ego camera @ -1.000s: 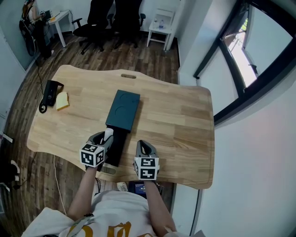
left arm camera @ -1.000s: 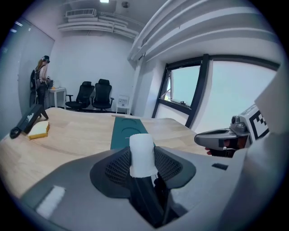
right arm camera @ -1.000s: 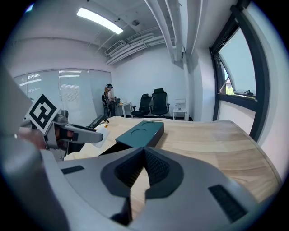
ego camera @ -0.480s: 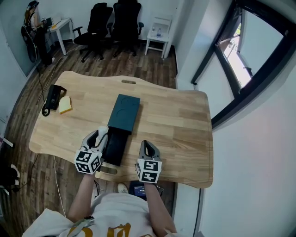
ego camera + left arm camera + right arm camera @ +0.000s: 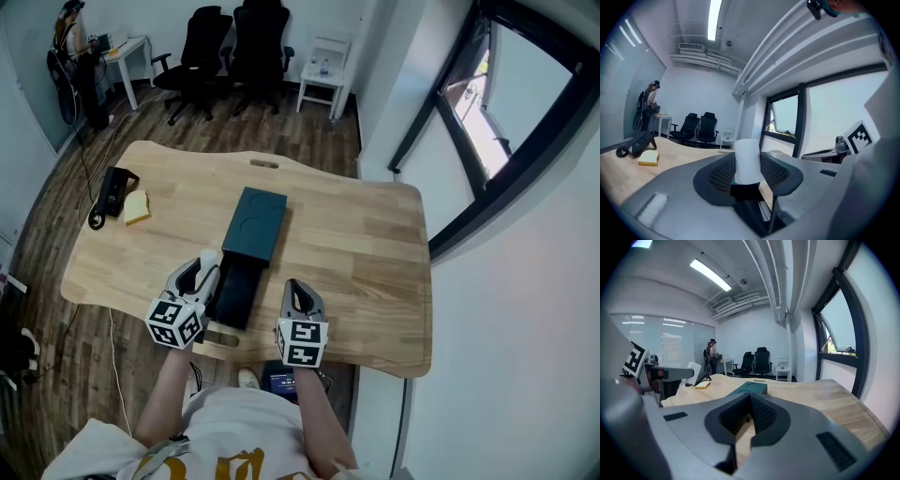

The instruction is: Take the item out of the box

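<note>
Left gripper [image 5: 201,274] clamping white cylinder [image 5: 746,159] beside box [image 5: 257,219], long axis running along jaws, tip pointing away from person; right gripper [image 5: 298,296] sitting closed, empty.

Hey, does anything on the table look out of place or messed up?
Only the dark box: its inner tray is slid out toward the person. The left gripper holds a white item. Nothing looks spilled or damaged.

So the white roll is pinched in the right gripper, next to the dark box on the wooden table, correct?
Not quite. The left gripper view shows the white roll pinched in the left gripper; the right gripper holds nothing. The rest stands: it is next to the dark box on the wooden table.
</note>
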Action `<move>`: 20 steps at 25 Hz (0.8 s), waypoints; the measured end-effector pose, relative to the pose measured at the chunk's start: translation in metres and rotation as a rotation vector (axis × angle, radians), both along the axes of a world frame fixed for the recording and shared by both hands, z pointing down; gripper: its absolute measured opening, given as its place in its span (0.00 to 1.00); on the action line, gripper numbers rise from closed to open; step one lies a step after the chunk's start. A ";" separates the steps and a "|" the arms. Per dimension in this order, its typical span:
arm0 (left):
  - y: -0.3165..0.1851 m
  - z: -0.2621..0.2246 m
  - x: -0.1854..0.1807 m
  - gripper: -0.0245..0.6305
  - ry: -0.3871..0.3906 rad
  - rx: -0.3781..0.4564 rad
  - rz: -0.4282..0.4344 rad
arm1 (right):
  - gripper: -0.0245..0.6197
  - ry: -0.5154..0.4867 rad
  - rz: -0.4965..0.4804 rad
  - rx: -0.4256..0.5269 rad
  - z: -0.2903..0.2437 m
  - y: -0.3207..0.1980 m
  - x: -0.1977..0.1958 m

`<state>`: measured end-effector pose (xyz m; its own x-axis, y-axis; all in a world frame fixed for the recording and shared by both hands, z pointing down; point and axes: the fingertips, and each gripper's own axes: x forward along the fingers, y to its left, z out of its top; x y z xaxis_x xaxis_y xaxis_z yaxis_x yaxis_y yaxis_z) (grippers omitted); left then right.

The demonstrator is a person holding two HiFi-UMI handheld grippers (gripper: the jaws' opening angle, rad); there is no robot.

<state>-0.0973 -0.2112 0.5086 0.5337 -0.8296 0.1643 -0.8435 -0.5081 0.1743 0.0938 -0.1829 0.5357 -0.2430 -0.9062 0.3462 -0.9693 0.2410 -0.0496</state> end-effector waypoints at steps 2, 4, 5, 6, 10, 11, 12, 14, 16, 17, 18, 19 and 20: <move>0.003 -0.001 0.001 0.29 -0.012 0.015 0.012 | 0.05 -0.002 -0.004 0.004 -0.001 0.000 -0.002; 0.004 -0.001 0.001 0.29 -0.021 0.020 0.015 | 0.05 -0.002 -0.008 0.020 -0.005 -0.001 -0.003; 0.005 -0.001 0.001 0.29 -0.023 0.019 0.015 | 0.05 -0.002 -0.008 0.028 -0.006 -0.001 -0.004; 0.006 -0.001 0.000 0.29 -0.022 0.018 0.015 | 0.05 -0.001 -0.009 0.035 -0.007 0.000 -0.004; 0.006 -0.004 -0.001 0.29 -0.021 0.027 0.009 | 0.05 0.009 -0.023 0.051 -0.012 -0.003 -0.005; 0.006 -0.004 -0.001 0.29 -0.025 0.027 0.008 | 0.05 0.011 -0.025 0.051 -0.012 -0.003 -0.005; 0.007 -0.003 0.000 0.29 -0.027 0.024 0.006 | 0.05 0.015 -0.027 0.049 -0.012 -0.003 -0.005; 0.008 0.000 0.000 0.29 -0.030 0.015 0.003 | 0.05 0.026 -0.030 0.043 -0.011 -0.002 -0.004; 0.009 0.000 0.000 0.29 -0.029 0.010 0.001 | 0.05 0.031 -0.031 0.039 -0.010 0.000 -0.003; 0.008 0.000 0.000 0.29 -0.028 0.010 -0.001 | 0.05 0.029 -0.030 0.038 -0.010 0.000 -0.002; 0.008 -0.001 0.000 0.29 -0.027 0.011 -0.002 | 0.05 0.026 -0.029 0.038 -0.010 0.000 -0.001; 0.007 -0.002 0.001 0.29 -0.026 0.011 -0.003 | 0.05 0.023 -0.028 0.038 -0.010 0.000 0.000; 0.006 -0.002 0.001 0.29 -0.026 0.011 -0.003 | 0.05 0.021 -0.027 0.038 -0.009 0.000 0.001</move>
<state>-0.0961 -0.2052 0.5069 0.5264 -0.8332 0.1695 -0.8495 -0.5069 0.1465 0.0947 -0.1827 0.5264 -0.2606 -0.9118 0.3173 -0.9631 0.2685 -0.0193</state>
